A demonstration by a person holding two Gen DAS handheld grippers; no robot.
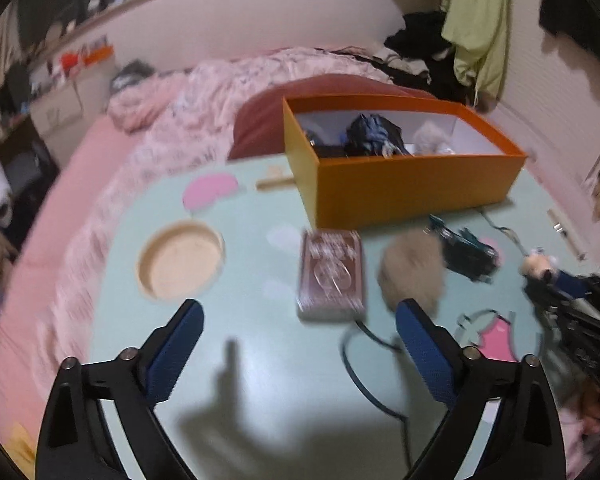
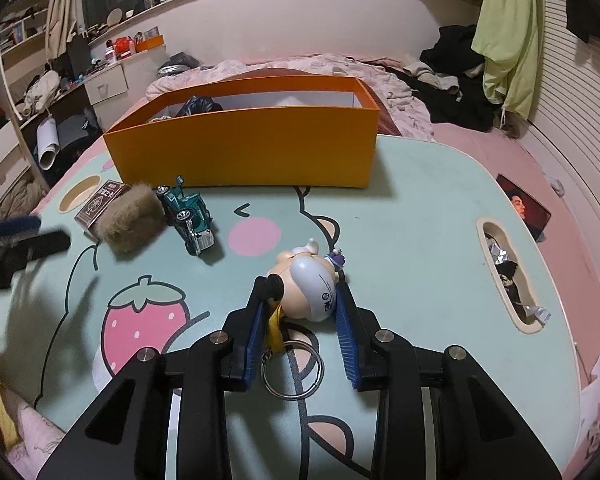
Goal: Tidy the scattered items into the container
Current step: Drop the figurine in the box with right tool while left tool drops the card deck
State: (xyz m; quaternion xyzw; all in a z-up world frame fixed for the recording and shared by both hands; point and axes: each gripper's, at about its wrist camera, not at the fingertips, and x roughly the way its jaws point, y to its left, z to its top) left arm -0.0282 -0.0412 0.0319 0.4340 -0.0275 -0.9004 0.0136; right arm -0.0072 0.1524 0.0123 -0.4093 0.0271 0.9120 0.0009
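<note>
Because its jaws have narrowed onto the pig keychain figure [image 2: 312,286] near the counter's [image 2: 420,216] middle, the right gripper [image 2: 302,300] seems set to lift it toward the orange box [image 2: 244,148] at the far edge, while the left gripper [image 1: 300,344] hovers wide and empty.

The orange box [image 2: 244,148] looks like smooth matt card. In front of it, the tabletop [image 2: 412,220] is smooth printed laminate with a faint sheen. Left of the box's front, the fur ball [image 2: 130,222] is shaggy and soft, the toy truck [image 2: 190,216] glossy painted metal or plastic. The pig figure [image 2: 306,286] is glossy plastic; its key ring [image 2: 294,364] shiny metal.
</note>
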